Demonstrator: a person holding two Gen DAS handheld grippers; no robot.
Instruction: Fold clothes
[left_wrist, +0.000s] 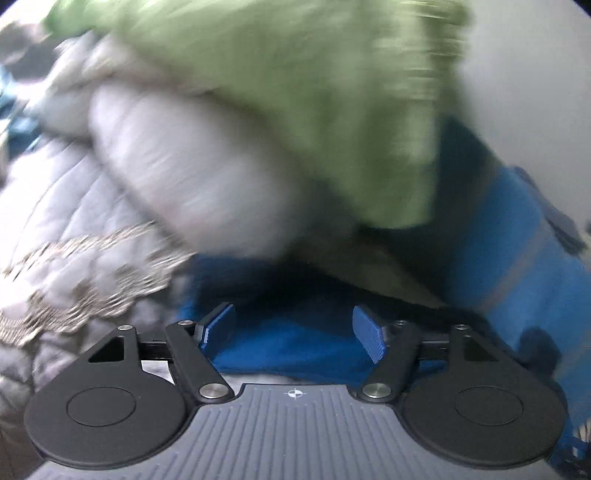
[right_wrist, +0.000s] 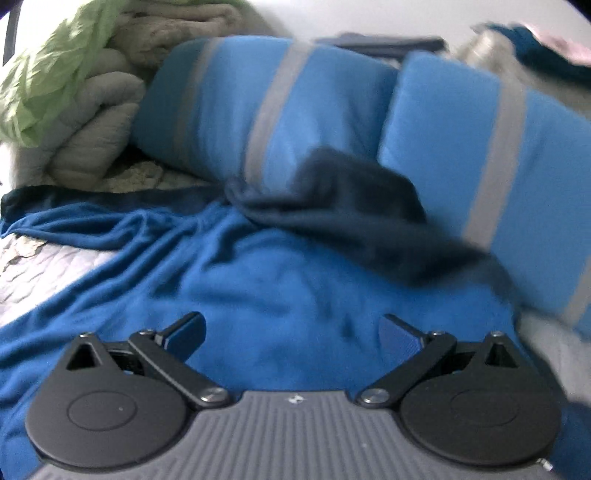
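A deep blue garment (right_wrist: 258, 280) lies spread and rumpled over the bed, with a darker navy fold (right_wrist: 354, 214) bunched at its far end. My right gripper (right_wrist: 293, 338) hovers just above the blue cloth, jaws wide apart and nothing between them. In the left wrist view the same blue garment (left_wrist: 295, 343) shows beneath my left gripper (left_wrist: 293, 332), whose blue pads (left_wrist: 218, 328) stand apart with no cloth pinched. That view is blurred.
Two bright blue pillows with grey stripes (right_wrist: 266, 103) (right_wrist: 491, 155) lie behind the garment. A grey quilted duvet (left_wrist: 177, 162) with a light green cloth (left_wrist: 325, 99) on top is piled to the left. The pale embroidered bedspread (right_wrist: 40, 266) shows at left.
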